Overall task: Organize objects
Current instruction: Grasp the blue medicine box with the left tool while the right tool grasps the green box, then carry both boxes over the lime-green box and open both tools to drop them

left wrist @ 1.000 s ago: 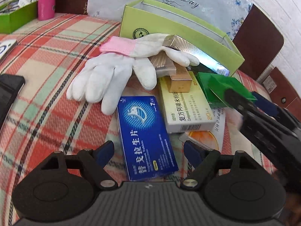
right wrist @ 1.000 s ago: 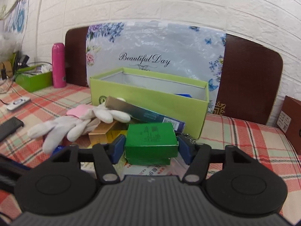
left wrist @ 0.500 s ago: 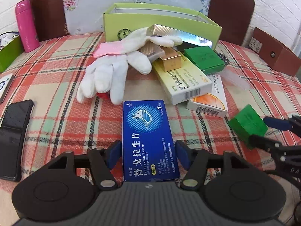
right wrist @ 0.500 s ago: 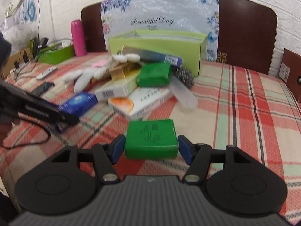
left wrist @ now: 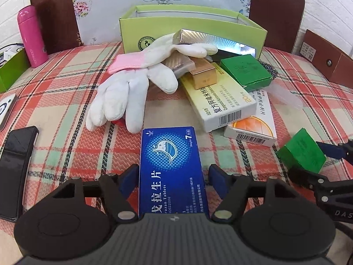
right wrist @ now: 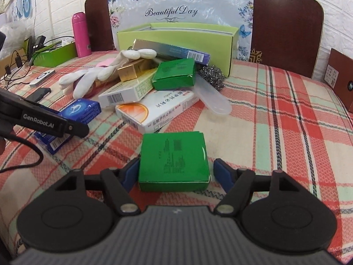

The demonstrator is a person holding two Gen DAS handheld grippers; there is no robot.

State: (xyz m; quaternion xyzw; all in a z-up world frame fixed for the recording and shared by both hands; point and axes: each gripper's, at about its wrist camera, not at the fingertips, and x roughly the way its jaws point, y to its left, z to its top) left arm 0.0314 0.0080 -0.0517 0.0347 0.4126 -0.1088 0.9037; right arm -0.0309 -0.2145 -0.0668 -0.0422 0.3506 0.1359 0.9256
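Observation:
My left gripper [left wrist: 171, 177] straddles a blue tablet box [left wrist: 171, 167] lying on the checked cloth; small gaps show beside both fingers. My right gripper [right wrist: 176, 173] straddles a small green box [right wrist: 173, 158] resting on the cloth, with a clear gap at the right finger. That green box also shows in the left wrist view [left wrist: 302, 151]. Behind lies a pile: white gloves [left wrist: 132, 88], a gold box [left wrist: 203, 72], a second green box [right wrist: 175, 74], a yellow medicine box [left wrist: 220, 101] and an orange-and-white box [right wrist: 156, 112]. An open lime-green box [left wrist: 192, 28] stands at the back.
A pink bottle [left wrist: 32, 36] and a green tray [right wrist: 55, 54] stand at the back left. A black phone [left wrist: 15, 165] and a white device [left wrist: 5, 110] lie on the left. A steel scourer [right wrist: 211, 75] and a clear case [right wrist: 214, 101] lie right of the pile. Brown boxes [left wrist: 326, 59] sit at the right.
Both grippers pulled back from the pile toward the near edge. The blue box and the small green box came down onto the cloth and both grippers' fingers have spread a little off them.

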